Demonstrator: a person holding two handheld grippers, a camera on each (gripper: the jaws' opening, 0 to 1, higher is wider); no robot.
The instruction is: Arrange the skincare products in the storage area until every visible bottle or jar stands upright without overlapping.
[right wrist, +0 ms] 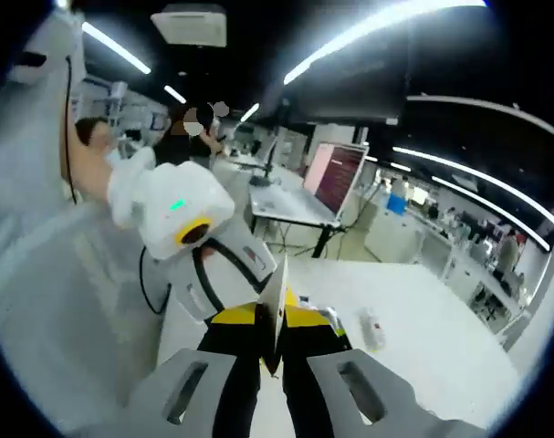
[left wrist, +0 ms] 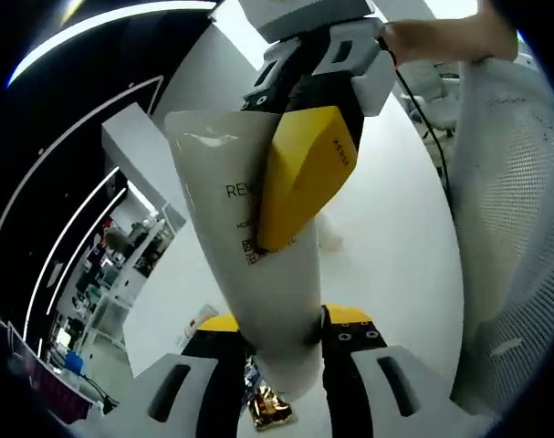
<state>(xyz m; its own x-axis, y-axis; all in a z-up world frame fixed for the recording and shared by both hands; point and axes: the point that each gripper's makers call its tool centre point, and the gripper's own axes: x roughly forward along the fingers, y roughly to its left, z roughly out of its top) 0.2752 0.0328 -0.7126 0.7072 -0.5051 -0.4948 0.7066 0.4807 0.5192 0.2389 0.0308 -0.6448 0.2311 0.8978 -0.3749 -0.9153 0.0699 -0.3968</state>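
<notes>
A white squeeze tube with grey lettering hangs in the air, held from both ends. My left gripper is shut on its lower part, the yellow-tipped jaws pressed against both sides. From above, my right gripper clamps the upper part, one yellow pad lying flat on the tube's face. In the right gripper view the tube shows edge-on as a thin white strip pinched in my right gripper. The left gripper's white body and the hand holding it are just behind it.
A white table lies below with a small white bottle on it. A gold-wrapped item sits under the left jaws. A white mesh chair back stands at the right. Desks, a screen and a person are farther off.
</notes>
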